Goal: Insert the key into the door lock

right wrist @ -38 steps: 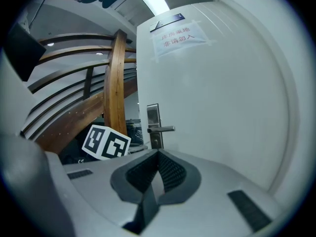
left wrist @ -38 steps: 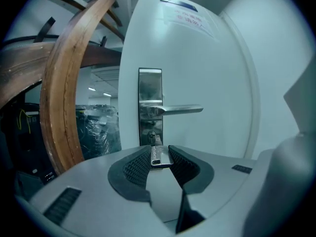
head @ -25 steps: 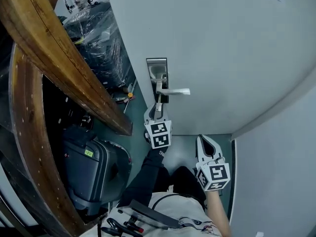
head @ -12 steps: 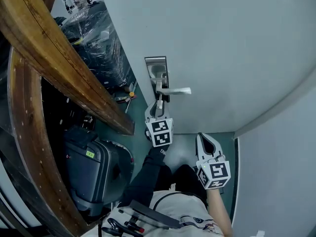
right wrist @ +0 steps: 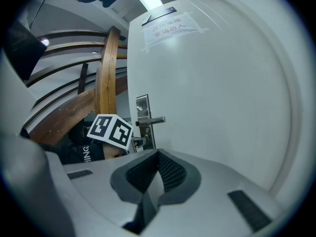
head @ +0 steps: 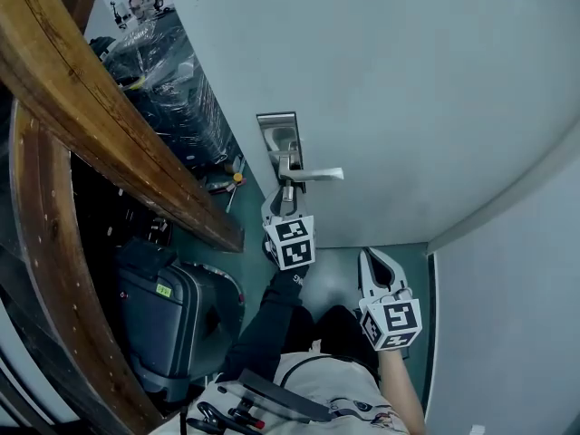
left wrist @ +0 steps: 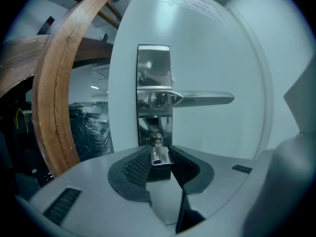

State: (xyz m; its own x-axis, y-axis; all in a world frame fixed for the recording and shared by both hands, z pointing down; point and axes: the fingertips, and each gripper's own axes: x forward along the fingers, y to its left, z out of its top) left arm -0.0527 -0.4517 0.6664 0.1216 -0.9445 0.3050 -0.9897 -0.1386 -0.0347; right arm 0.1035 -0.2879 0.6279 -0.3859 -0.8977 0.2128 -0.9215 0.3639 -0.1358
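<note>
A white door carries a steel lock plate [left wrist: 154,90] with a lever handle [left wrist: 197,99] and a keyhole cylinder [left wrist: 156,138] below it. My left gripper [left wrist: 159,162] is shut on a small silver key [left wrist: 159,156], whose tip is at the keyhole. In the head view the left gripper [head: 285,208] sits just under the lock plate [head: 277,139] and handle [head: 313,175]. My right gripper [head: 379,268] hangs back near the floor, shut with nothing between its pads [right wrist: 168,174]. From the right gripper view the lock plate [right wrist: 143,113] shows past the left gripper's marker cube [right wrist: 112,130].
A curved wooden rail [head: 100,116] runs along the left of the door. Below it stand a dark suitcase [head: 172,311] and plastic-wrapped goods [head: 172,98]. A paper notice [right wrist: 170,24] is taped high on the door. A white wall [head: 507,333] closes the right side.
The view has shifted slightly. The left gripper with the key has edged up toward the lock plate. The right gripper has hardly moved.
</note>
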